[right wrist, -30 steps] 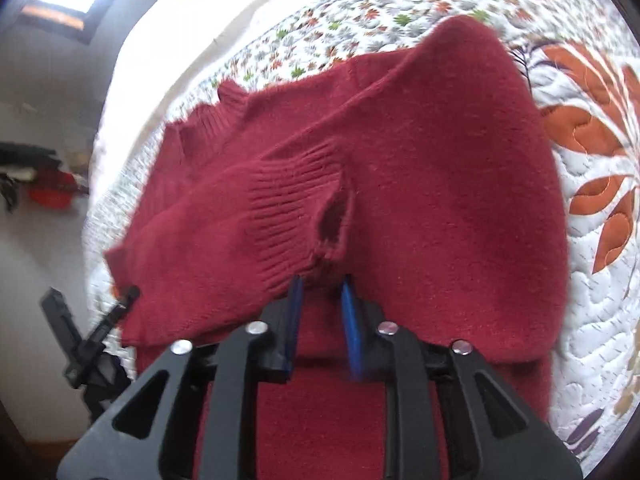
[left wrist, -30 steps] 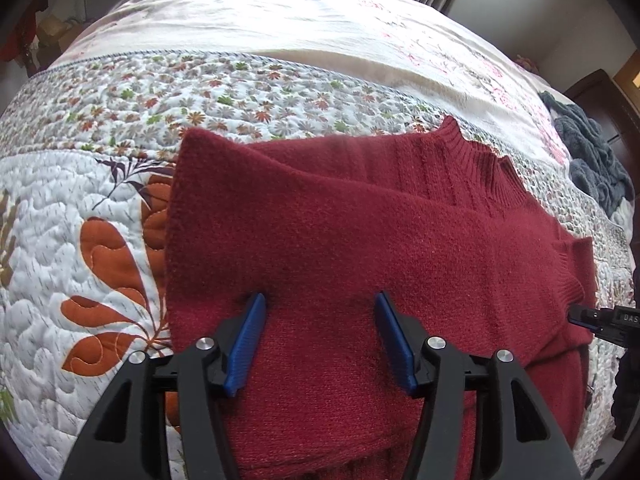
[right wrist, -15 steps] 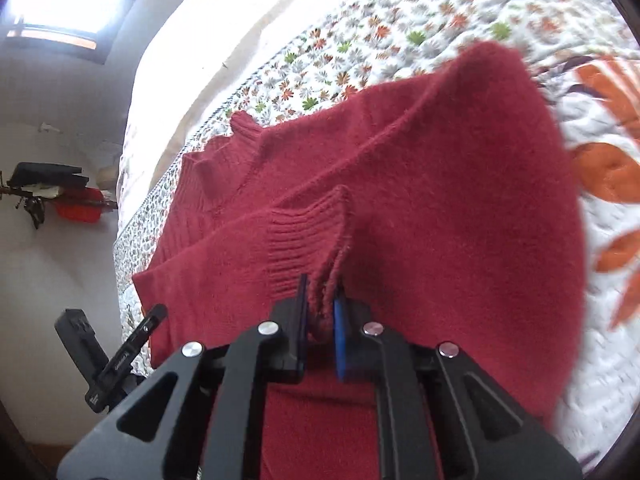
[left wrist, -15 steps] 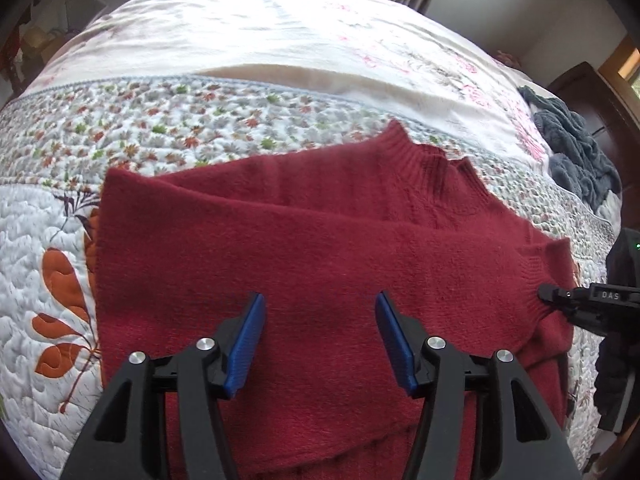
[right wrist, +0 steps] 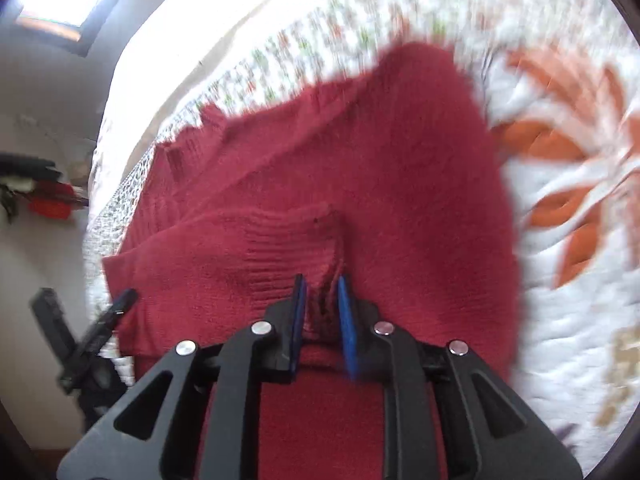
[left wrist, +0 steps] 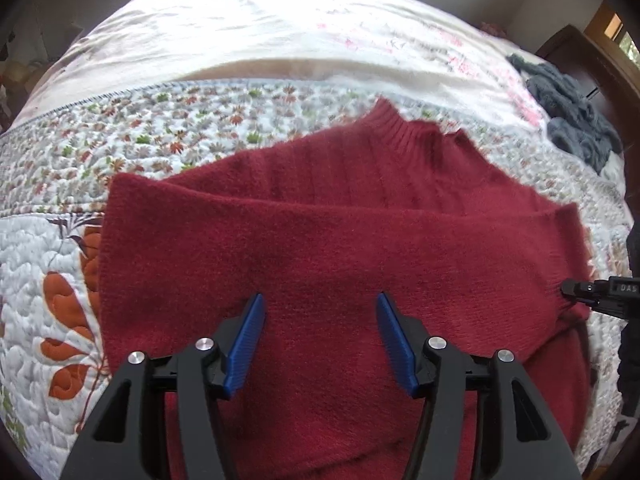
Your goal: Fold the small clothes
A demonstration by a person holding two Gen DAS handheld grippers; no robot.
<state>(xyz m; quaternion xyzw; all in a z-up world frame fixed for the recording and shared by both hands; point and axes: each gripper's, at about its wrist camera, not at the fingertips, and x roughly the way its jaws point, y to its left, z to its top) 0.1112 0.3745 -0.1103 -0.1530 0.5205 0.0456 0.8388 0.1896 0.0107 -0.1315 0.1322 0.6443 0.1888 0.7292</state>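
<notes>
left gripper (left wrist: 320,320): jaws apart above red sweater (left wrist: 340,248) | right gripper (right wrist: 322,304): clamped on ribbed cuff (right wrist: 296,248) | writing: "DAS" on right gripper body | floral quilt (left wrist: 140,136) beneath

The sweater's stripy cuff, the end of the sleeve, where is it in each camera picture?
Left wrist view: the ribbed cuff sits at the far right edge of the red sweater, beside the right gripper's tip.
Right wrist view: the cuff is in the middle, pinched by the right gripper.
Shared landmark: the sweater's ribbed collar.
</notes>
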